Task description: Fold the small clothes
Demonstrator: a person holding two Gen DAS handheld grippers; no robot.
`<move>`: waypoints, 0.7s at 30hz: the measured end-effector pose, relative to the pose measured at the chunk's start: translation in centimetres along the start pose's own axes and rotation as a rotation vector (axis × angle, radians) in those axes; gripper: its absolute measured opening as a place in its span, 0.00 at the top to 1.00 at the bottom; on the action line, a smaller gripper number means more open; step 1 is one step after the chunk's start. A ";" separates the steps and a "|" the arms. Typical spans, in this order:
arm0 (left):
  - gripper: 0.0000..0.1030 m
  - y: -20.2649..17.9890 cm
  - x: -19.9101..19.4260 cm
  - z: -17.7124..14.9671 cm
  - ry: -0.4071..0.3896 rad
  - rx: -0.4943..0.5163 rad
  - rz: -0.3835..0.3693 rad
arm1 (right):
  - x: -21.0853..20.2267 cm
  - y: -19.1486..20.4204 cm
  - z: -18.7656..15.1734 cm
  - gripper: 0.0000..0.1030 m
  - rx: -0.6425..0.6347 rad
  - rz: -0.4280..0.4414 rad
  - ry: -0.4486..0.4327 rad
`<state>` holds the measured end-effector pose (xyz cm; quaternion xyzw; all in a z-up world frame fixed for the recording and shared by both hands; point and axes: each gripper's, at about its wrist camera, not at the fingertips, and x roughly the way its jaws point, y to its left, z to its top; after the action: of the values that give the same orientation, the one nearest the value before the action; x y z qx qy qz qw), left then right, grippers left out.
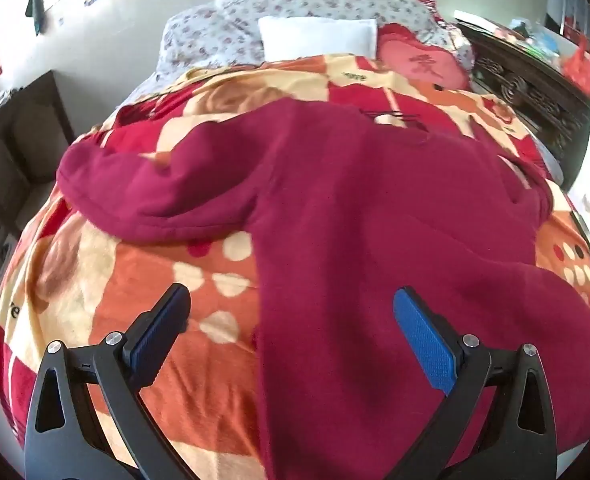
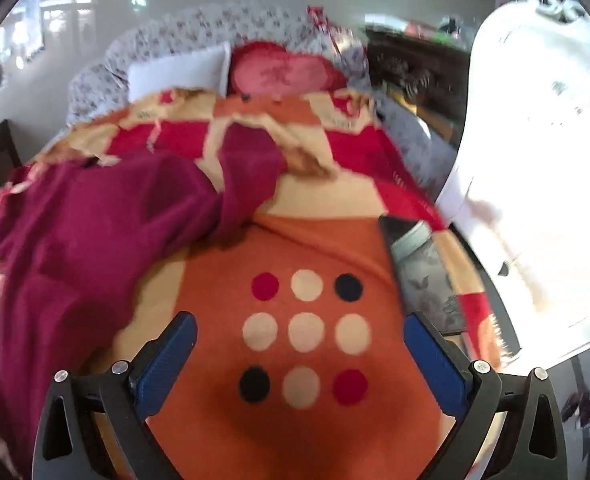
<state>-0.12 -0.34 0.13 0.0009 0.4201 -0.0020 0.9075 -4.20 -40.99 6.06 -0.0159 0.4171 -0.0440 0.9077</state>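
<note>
My left gripper (image 1: pixel 291 320) hangs over the bed with its jaws spread wide and nothing between them. The maroon garment (image 1: pixel 355 216) lies spread on the patterned blanket (image 1: pixel 107 304) right ahead of these jaws: its near edge runs down between them, so my right-hand blue pad (image 1: pixel 423 344) sits over maroon cloth while the left-hand pad (image 1: pixel 163 328) sits over bare orange blanket with cream dots. One sleeve (image 1: pixel 143 188) stretches out ahead and to the left of the jaws, lying flat on the blanket. Far ahead, past the garment, a white pillow (image 1: pixel 319 36) and a red cushion (image 1: pixel 419 62) rest against a floral quilt (image 1: pixel 231 20) heaped at the head of the bed.

My right gripper (image 2: pixel 299 344) is also wide open and empty. Between and just ahead of its jaws the blanket (image 2: pixel 303 240) shows a block of nine dots (image 2: pixel 307 332) in red, cream and black. The maroon garment (image 2: pixel 87 232) lies to the left of these jaws, clear of them, bunched and wrinkled, with its other sleeve (image 2: pixel 251 168) reaching away ahead. To the right of the jaws, just beside the right-hand pad (image 2: pixel 435 360), a dark flat thing (image 2: pixel 427 276) lies on the blanket; I cannot tell what it is. This view is blurred.
</note>
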 end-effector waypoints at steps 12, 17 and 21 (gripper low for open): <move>0.01 -1.5 -1.1 0.1 -0.013 0.011 -0.007 | -10.4 3.2 4.1 0.00 -0.043 0.278 -0.119; 0.01 -1.3 -1.2 0.4 -0.012 -0.018 -0.010 | -7.7 7.7 3.7 0.00 -0.050 0.298 -0.113; 0.01 -1.1 -1.5 0.7 -0.027 -0.031 -0.001 | -4.0 11.8 3.5 0.00 -0.029 0.282 -0.084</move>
<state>-0.62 -1.44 1.72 -0.0134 0.4076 0.0038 0.9131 -3.36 -28.88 10.58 0.0277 0.3773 0.0907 0.9212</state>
